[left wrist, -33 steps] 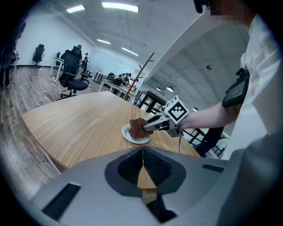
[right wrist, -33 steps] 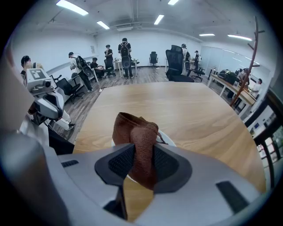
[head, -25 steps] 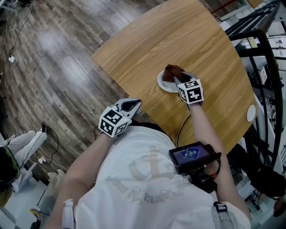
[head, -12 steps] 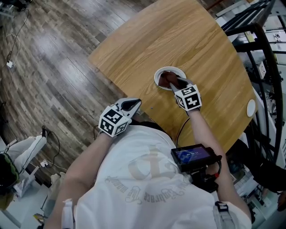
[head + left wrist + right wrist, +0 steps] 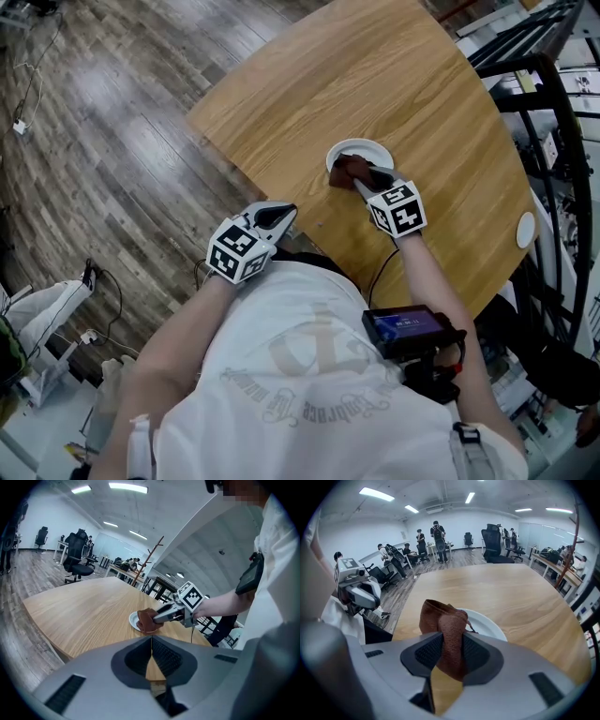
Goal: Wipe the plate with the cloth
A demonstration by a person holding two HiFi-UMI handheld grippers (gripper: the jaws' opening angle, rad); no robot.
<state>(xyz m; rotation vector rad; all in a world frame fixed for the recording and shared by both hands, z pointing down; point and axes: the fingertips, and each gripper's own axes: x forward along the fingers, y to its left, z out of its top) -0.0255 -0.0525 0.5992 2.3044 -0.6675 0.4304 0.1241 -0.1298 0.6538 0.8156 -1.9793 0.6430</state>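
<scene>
A small white plate (image 5: 361, 150) lies on the round wooden table (image 5: 394, 84). My right gripper (image 5: 361, 176) is shut on a brown cloth (image 5: 349, 170), which rests on the plate's near rim. In the right gripper view the brown cloth (image 5: 443, 625) bunches up between the jaws with the plate (image 5: 490, 625) just behind it. My left gripper (image 5: 272, 220) hangs by the table's near edge, jaws closed together with nothing between them. The left gripper view shows the plate (image 5: 134, 619), the cloth (image 5: 148, 619) and the right gripper (image 5: 161, 616) from the side.
A second small white dish (image 5: 526, 230) sits near the table's right edge. A black metal rack (image 5: 553, 112) stands to the right of the table. Wooden floor with cables (image 5: 37, 84) lies to the left. Office chairs (image 5: 77, 559) stand far off.
My right gripper has dragged the cloth from the plate's far side back across it toward its near left rim. The left gripper has stayed put.
</scene>
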